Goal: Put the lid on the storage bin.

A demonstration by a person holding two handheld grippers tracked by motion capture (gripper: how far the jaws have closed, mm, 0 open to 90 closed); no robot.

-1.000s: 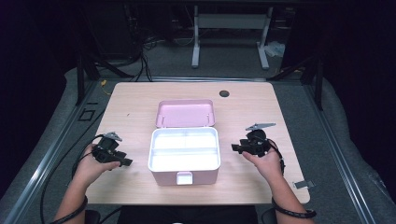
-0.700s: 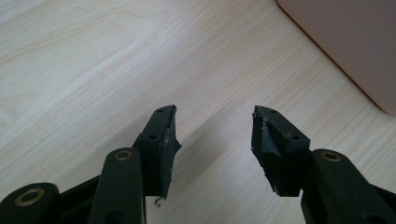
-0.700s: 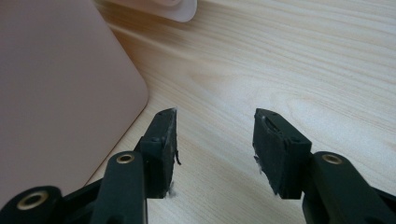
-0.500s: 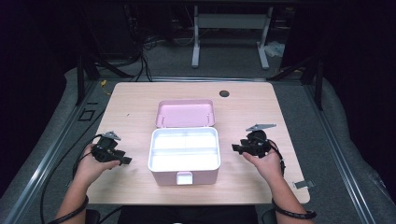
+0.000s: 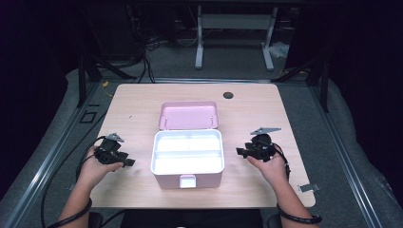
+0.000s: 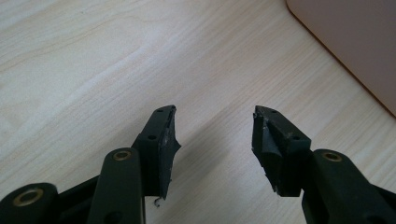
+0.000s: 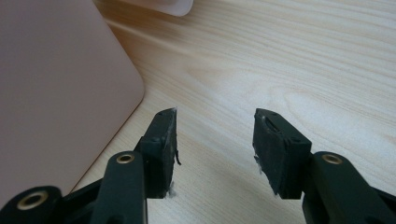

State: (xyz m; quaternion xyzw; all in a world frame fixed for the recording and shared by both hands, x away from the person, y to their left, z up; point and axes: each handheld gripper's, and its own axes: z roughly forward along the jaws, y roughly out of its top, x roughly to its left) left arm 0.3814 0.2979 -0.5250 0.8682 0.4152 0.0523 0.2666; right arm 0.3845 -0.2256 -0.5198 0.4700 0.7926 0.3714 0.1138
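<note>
An open pink box (image 5: 187, 159) sits mid-desk (image 5: 142, 99), lid (image 5: 188, 115) laid back on its far side. The left claw (image 5: 127, 161) and right claw (image 5: 239, 151) flank it — both gaping, empty. Likely next: approach level, jaws wide — avoid nudging the box.

Open pink box (image 5: 187, 161) mid-table (image 5: 247, 114); left tongs (image 5: 127, 162), right tongs (image 5: 240, 151) flanking.

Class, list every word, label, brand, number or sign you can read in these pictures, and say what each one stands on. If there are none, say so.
None: no readable text stands on anything.
The pink box and its open lid are plain.
The wooden table bears a dark round spot, no sign.
The left gripper and right gripper, both open, carry no lettering.
</note>
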